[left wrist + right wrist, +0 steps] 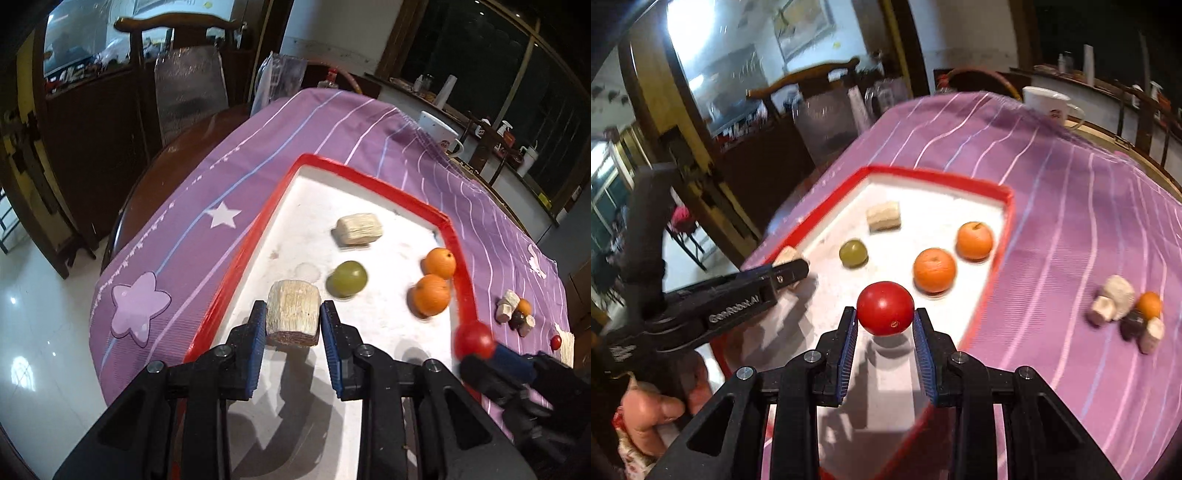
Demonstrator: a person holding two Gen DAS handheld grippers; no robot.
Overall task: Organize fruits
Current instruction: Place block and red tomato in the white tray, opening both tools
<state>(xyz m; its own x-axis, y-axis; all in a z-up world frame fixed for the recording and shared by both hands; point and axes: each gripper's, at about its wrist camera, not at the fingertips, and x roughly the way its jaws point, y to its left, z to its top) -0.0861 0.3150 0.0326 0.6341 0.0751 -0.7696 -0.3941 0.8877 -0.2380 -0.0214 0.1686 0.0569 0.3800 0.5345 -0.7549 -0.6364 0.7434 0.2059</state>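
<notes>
The left gripper (292, 321) is clamped on a pale, fibrous block (293, 318), its blue pads pressing both sides, above the near left part of a white tray with a red rim (388, 186). The right gripper (885, 319) is closed on a red tomato (885, 307), held between its blue pads over the near end of the same tray.

In the tray lie a second pale block (357, 229) toward the far side, a green fruit (347, 278) near the middle, and two oranges side by side by the right rim: the farther orange (439, 262) and the nearer orange (431, 294).

The tray sits on a purple cloth (258, 147) with pale stripes and star shapes. On the cloth, right of the tray and apart from it, is a small pile (1128, 310) of pale chunks, a small orange fruit and a dark fruit, touching one another.

In the right wrist view the left gripper's black arm bears white lettering that reads roughly "GenRobot.AI" (735, 314); a person's hand (652, 413) grips its handle at the lower left. A white mug (1049, 103) with a small red mark, too blurred to read, stands at the far edge of the table.
</notes>
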